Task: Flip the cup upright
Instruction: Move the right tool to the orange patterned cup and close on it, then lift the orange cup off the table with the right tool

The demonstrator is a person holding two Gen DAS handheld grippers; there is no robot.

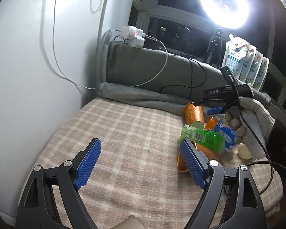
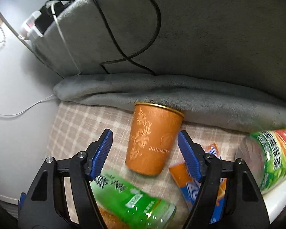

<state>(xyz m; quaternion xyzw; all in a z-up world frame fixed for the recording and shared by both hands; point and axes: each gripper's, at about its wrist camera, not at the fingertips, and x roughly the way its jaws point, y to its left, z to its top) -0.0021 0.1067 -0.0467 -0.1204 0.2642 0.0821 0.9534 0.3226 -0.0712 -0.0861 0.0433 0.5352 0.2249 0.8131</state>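
An orange cup with a gold rim lies on its side on the checked cloth, rim toward the grey blanket. It also shows in the left wrist view. My right gripper is open, its blue pads on either side of the cup and apart from it; it shows in the left wrist view too. A second orange cup lies on its side behind my left gripper's right finger. My left gripper is open and empty over the cloth.
A green bottle lies across the second cup; it shows in the right wrist view. An orange and blue snack packet and another labelled bottle lie at right. A grey blanket borders the cloth's far edge. A ring light glares.
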